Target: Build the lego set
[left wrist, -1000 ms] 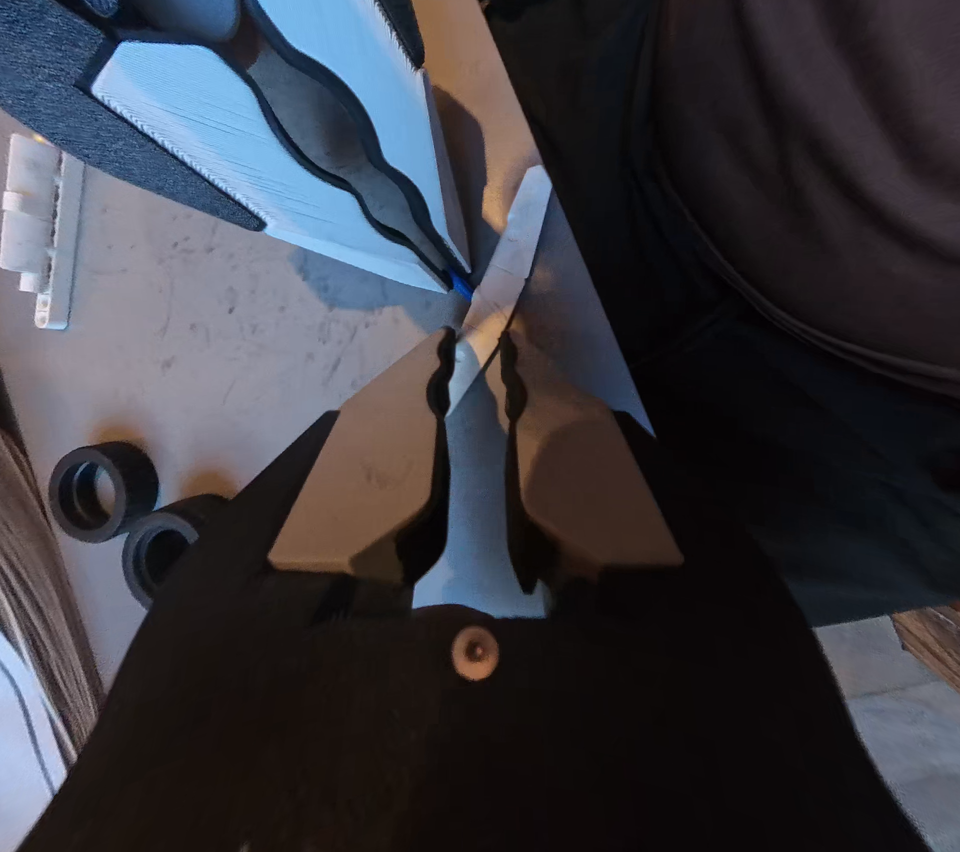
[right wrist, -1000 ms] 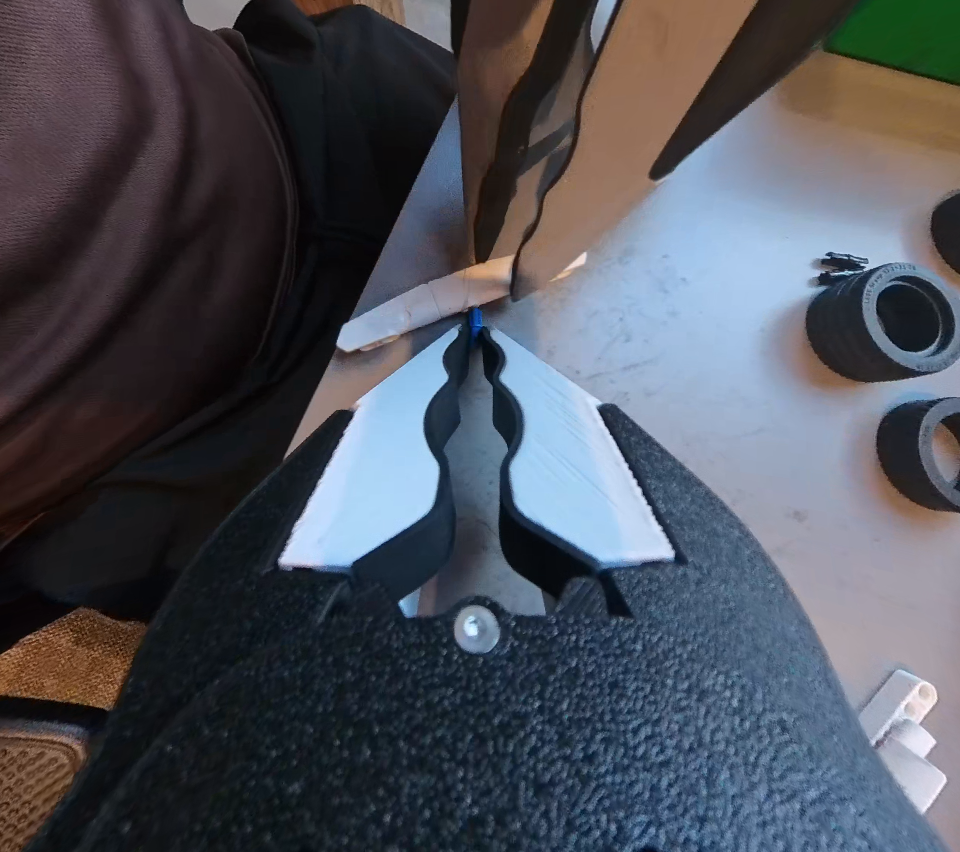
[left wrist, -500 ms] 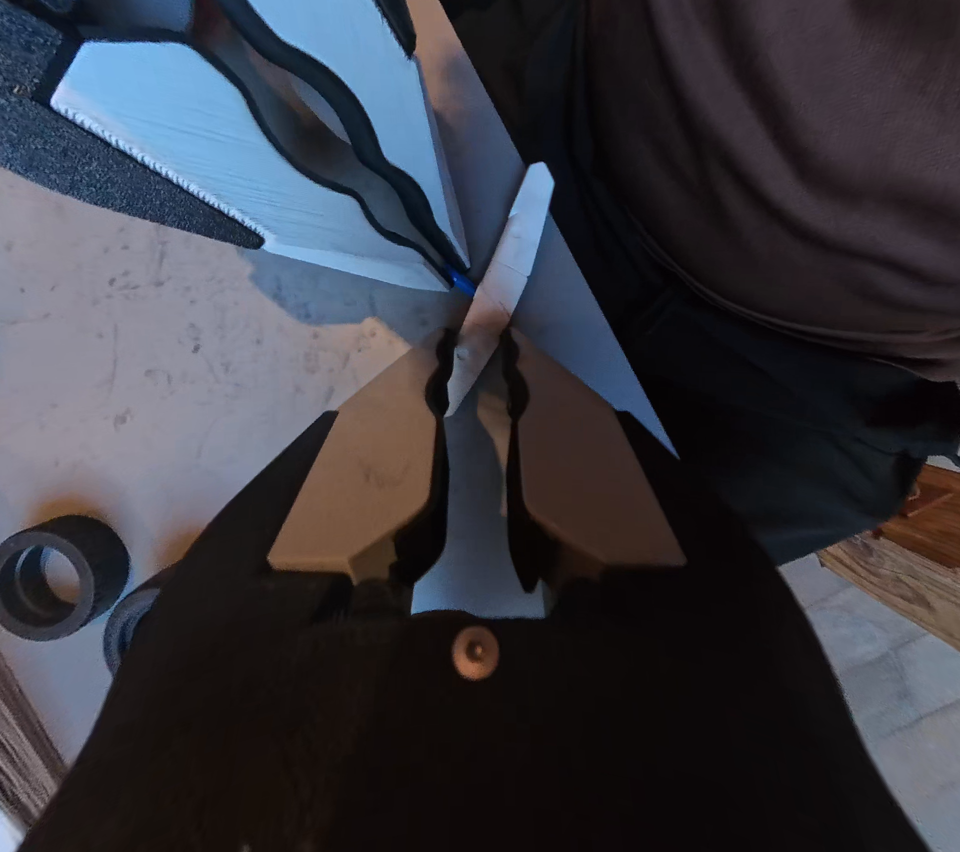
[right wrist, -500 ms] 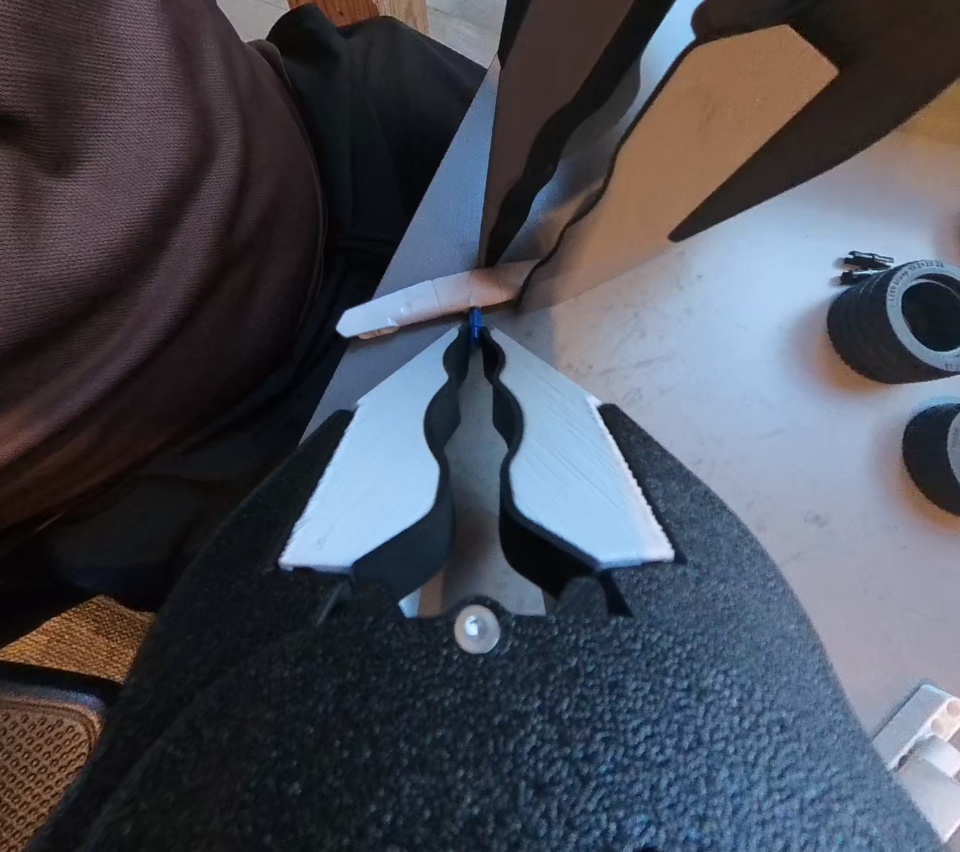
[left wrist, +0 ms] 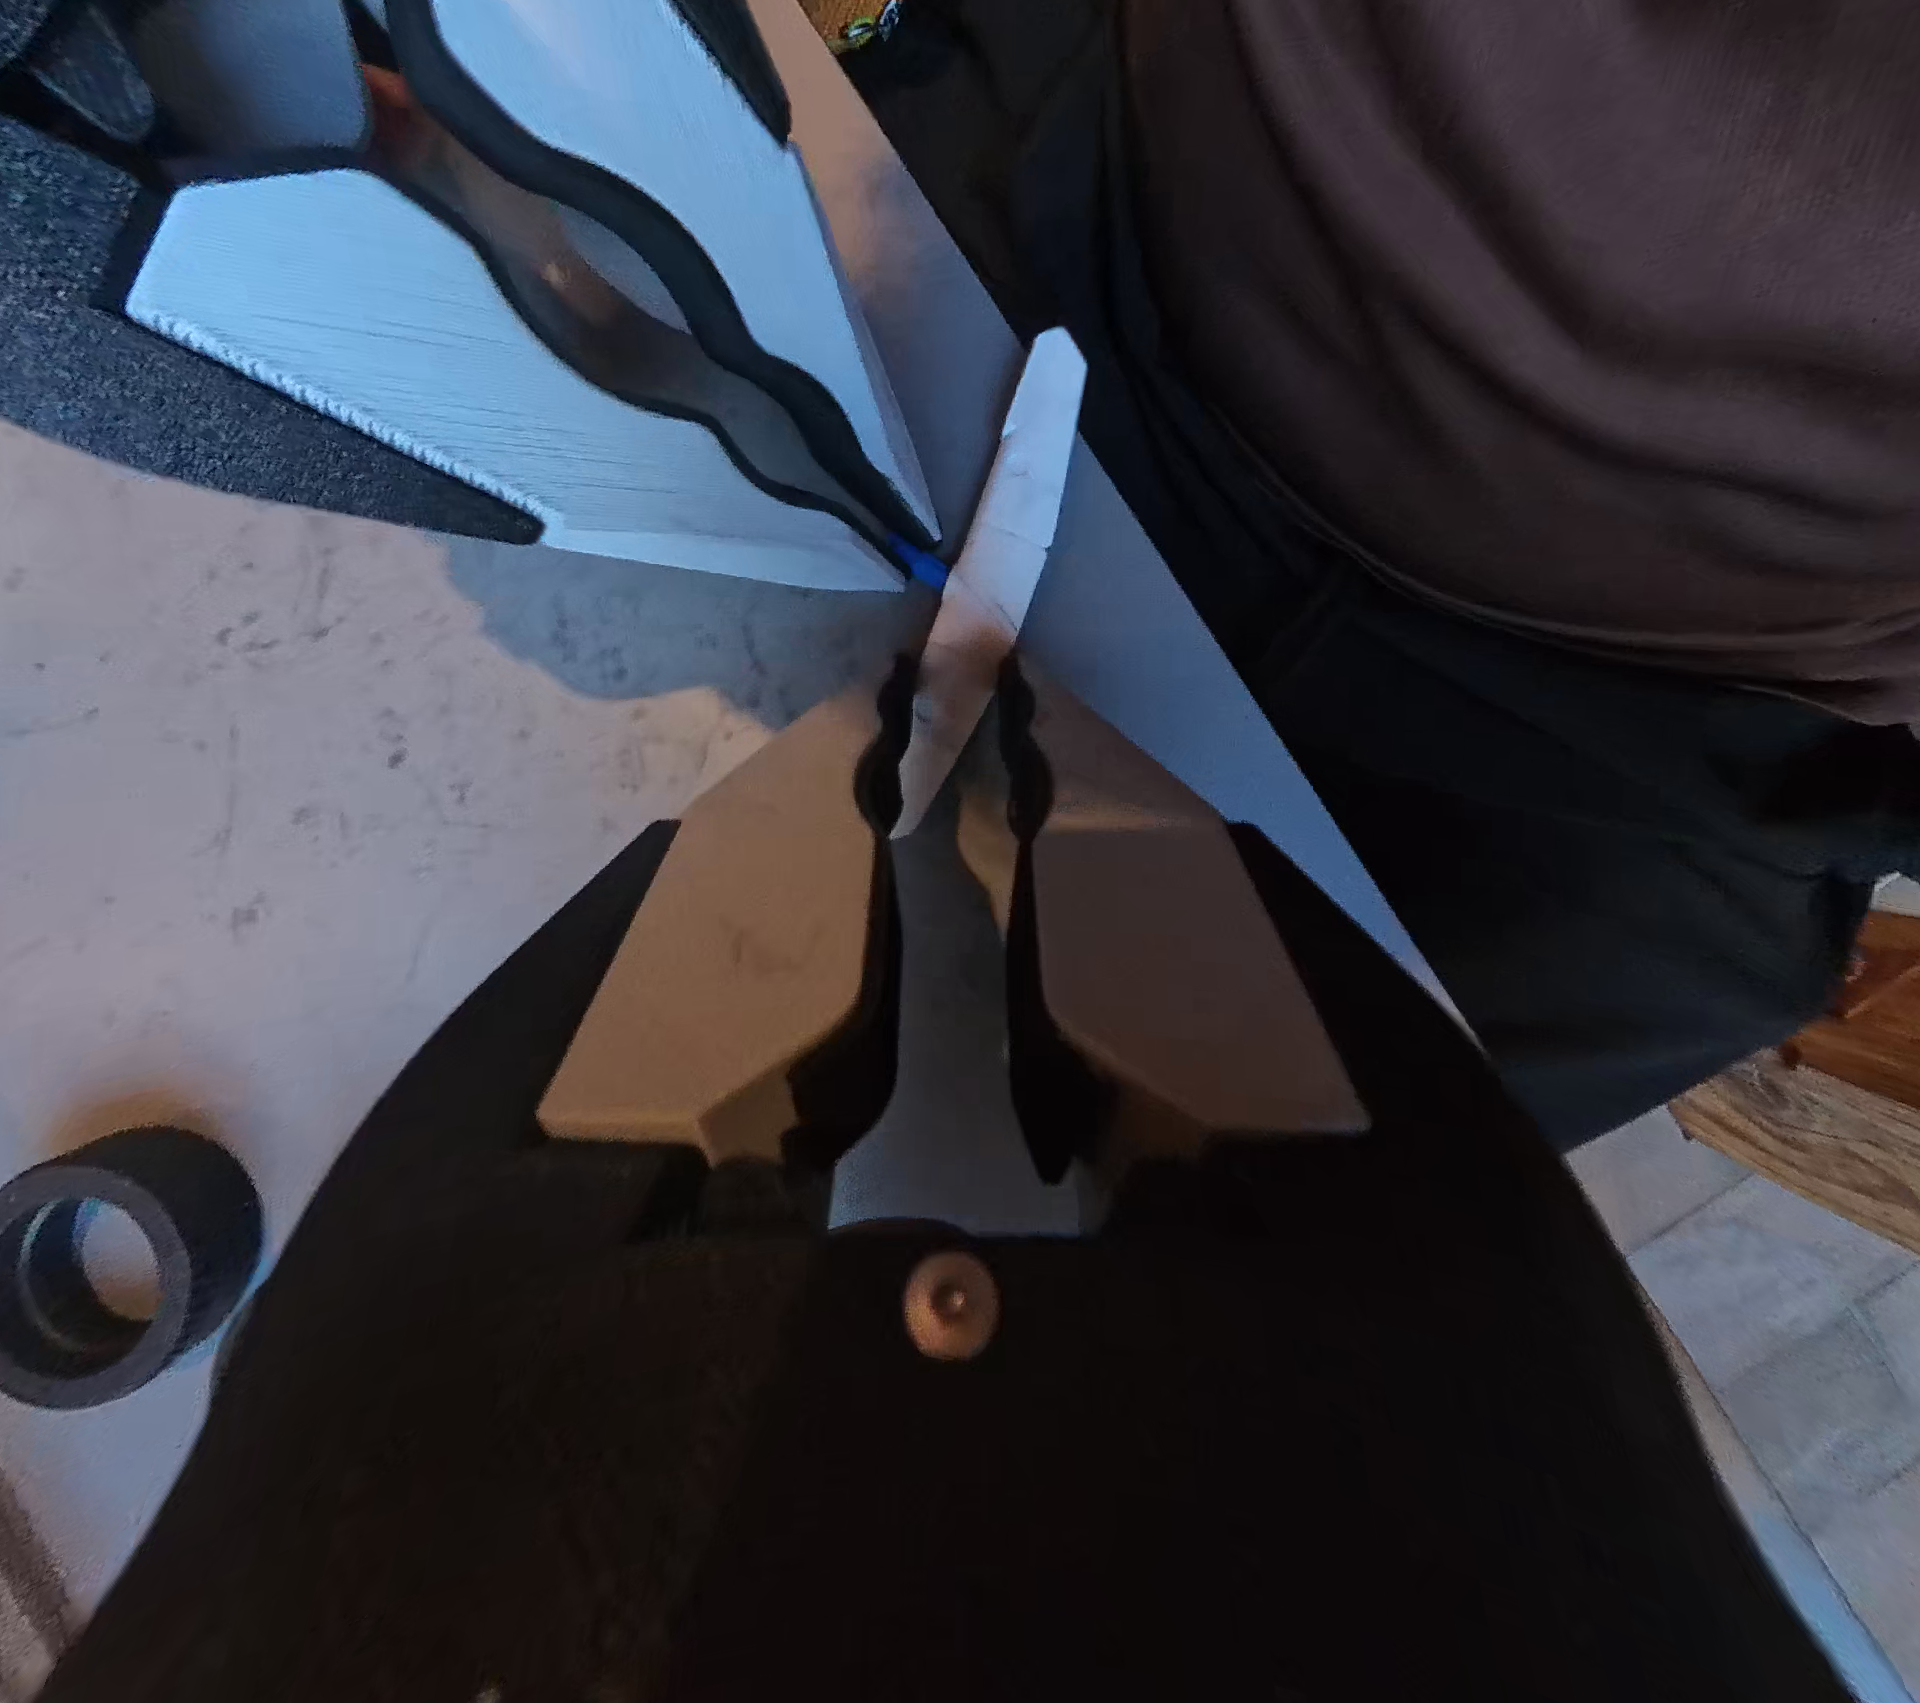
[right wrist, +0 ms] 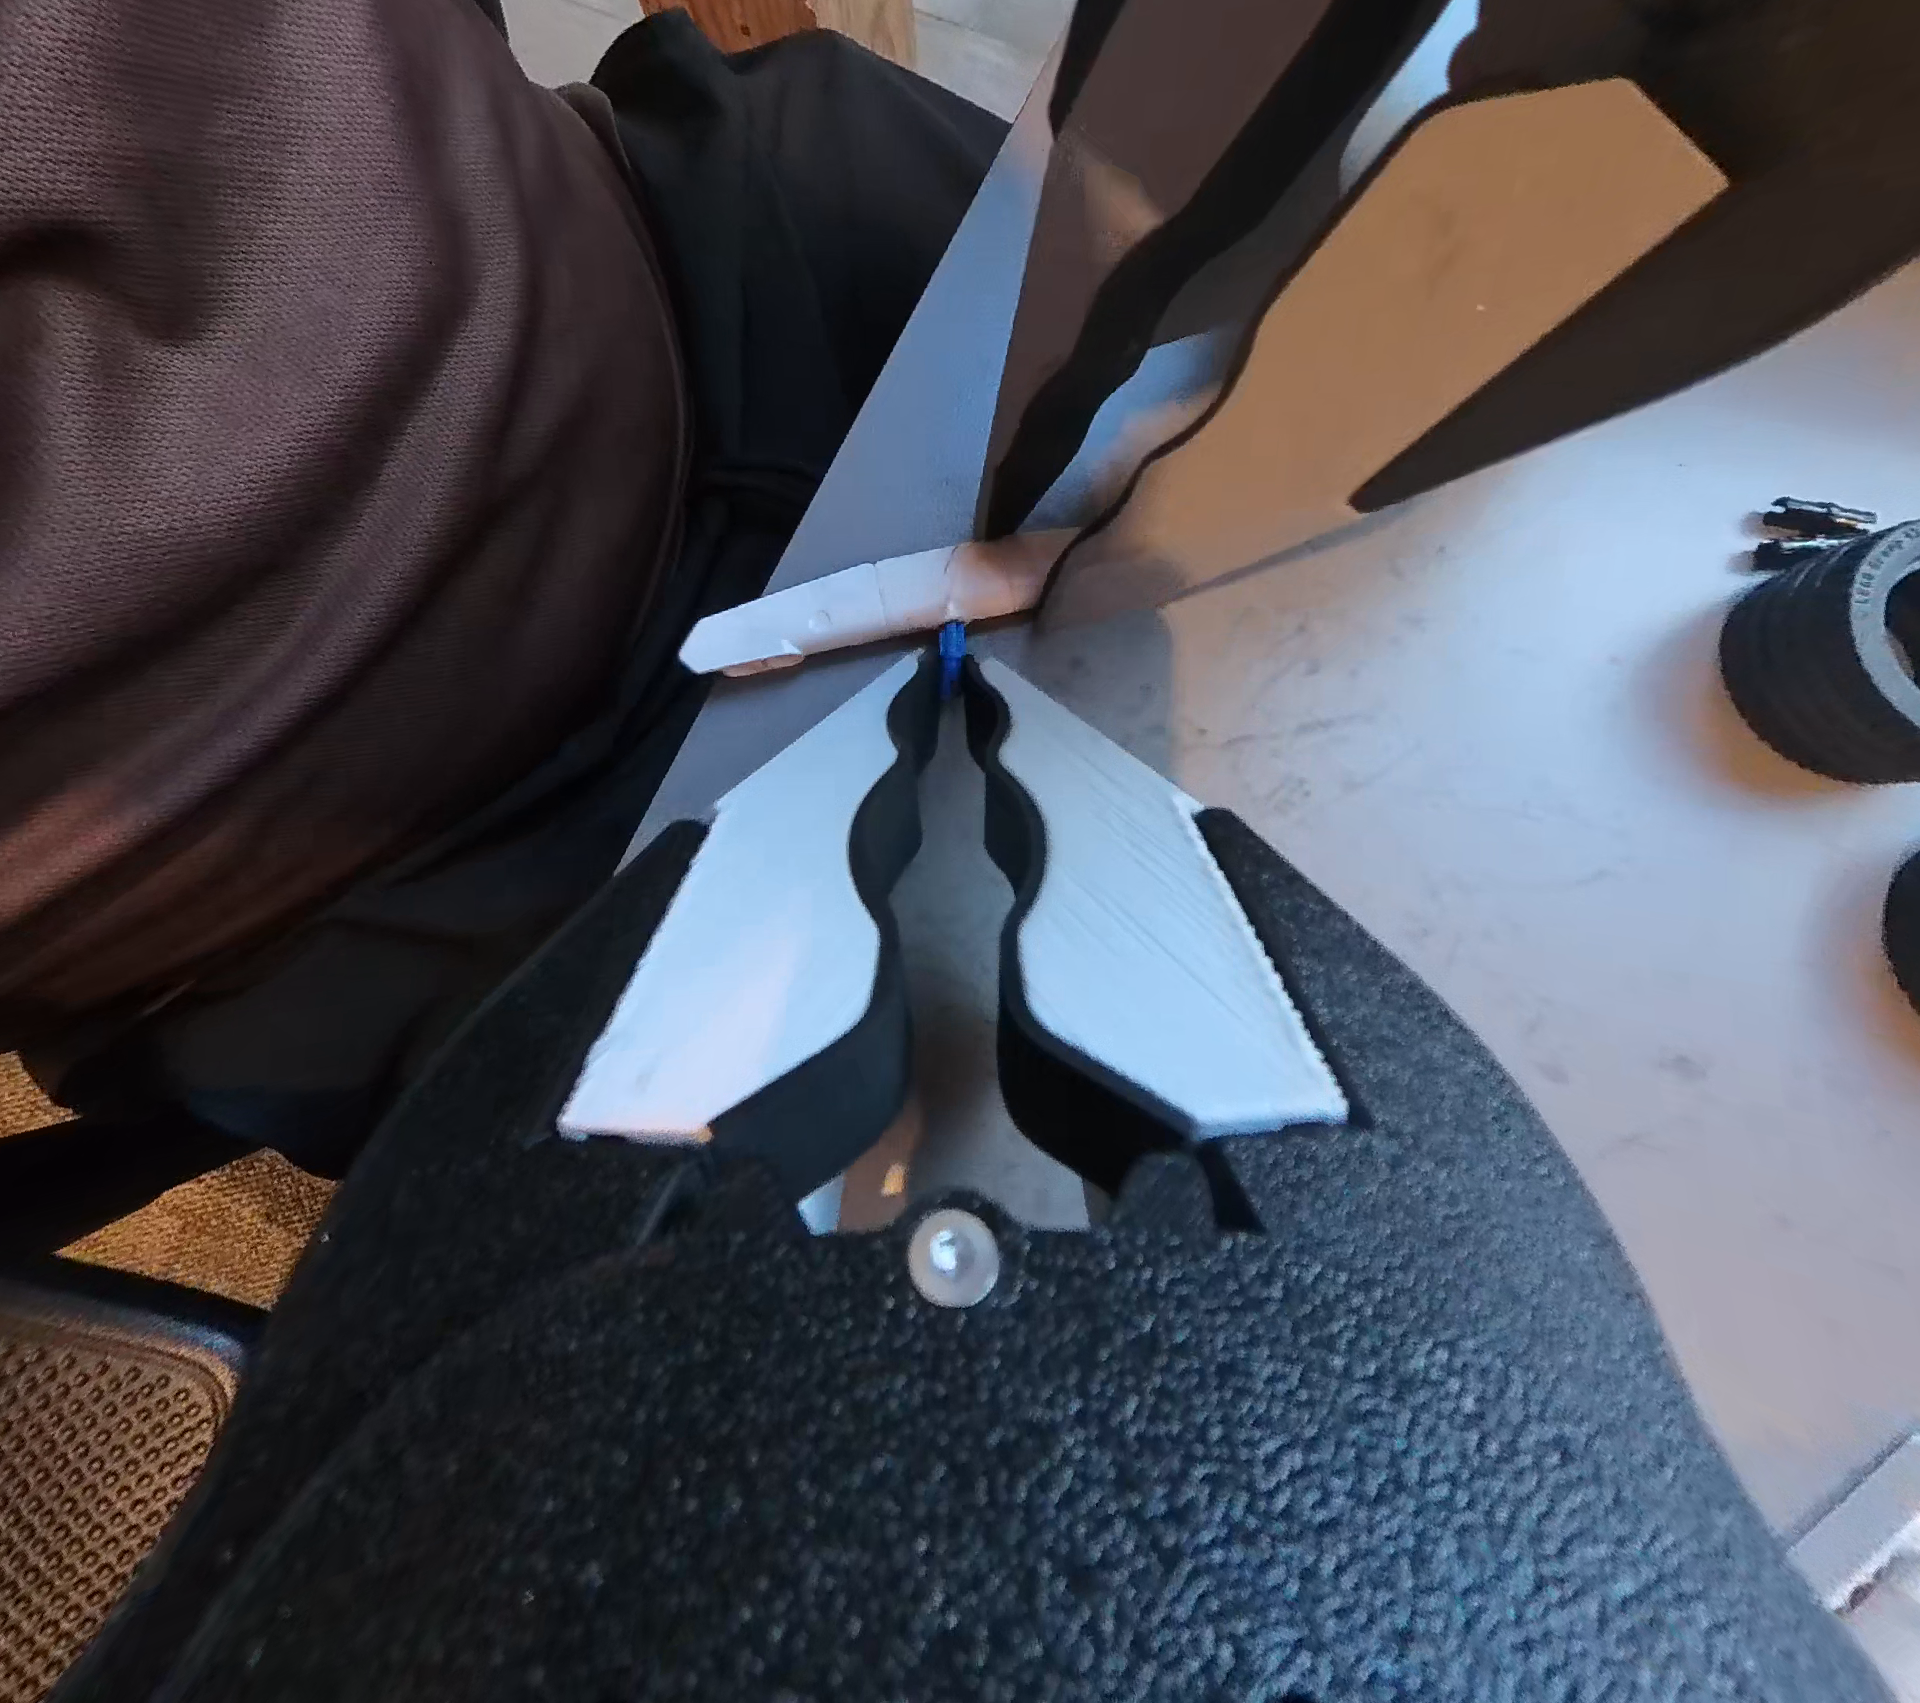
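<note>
In the right wrist view, a person in a brown top sits at far left. Just off the table (right wrist: pixel 1455 770) edge, the left gripper (right wrist: pixel 1023 547) has its fingers pinching one end of a white lego beam (right wrist: pixel 831 614). The right gripper (right wrist: pixel 951 666) has fingers pressed on a tiny blue pin (right wrist: pixel 950 643), its tip touching the beam's side. Black tyres (right wrist: pixel 1818 677) sit far right on the table.
</note>
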A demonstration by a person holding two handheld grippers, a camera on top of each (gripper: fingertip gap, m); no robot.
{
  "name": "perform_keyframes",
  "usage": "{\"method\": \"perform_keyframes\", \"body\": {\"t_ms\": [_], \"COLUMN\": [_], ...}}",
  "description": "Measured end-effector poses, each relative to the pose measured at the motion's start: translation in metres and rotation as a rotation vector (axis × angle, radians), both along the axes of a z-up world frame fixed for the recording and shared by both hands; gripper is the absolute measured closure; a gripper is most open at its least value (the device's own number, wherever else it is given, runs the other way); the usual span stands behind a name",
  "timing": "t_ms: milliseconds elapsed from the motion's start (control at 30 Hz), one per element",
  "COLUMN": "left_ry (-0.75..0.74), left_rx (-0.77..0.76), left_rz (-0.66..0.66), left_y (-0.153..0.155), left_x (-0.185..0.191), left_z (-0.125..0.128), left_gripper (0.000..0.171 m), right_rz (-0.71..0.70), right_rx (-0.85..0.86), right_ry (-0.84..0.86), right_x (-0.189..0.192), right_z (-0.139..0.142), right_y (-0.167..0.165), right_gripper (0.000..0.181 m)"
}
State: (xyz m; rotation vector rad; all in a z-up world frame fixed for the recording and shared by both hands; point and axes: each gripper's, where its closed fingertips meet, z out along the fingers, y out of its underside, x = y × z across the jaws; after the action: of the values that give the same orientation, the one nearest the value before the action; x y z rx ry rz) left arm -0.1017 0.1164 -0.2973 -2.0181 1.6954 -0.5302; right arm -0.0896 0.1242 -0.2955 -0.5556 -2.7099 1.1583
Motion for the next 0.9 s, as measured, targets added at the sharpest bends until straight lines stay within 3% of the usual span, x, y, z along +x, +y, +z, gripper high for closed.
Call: {"method": "perform_keyframes", "body": {"t_ms": [667, 900], "left_ry": [-0.030, -0.040], "left_rx": [-0.023, -0.060], "left_rz": [0.008, 0.009], "left_y": [0.0002, 0.0006], "left_x": [0.0005, 0.0007], "left_z": [0.0002, 0.0001], "left_gripper": [0.159, 0.158], "right_rz": [0.042, 0.110], "right_rx": [0.044, 0.178], "right_ry": [-0.001, 0.010], "right_x": [-0.0013, -0.0012], "right_z": [-0.0002, -0.0008], "right_y": [-0.0020, -0.0018], "right_gripper": [0.178, 0.178]}}
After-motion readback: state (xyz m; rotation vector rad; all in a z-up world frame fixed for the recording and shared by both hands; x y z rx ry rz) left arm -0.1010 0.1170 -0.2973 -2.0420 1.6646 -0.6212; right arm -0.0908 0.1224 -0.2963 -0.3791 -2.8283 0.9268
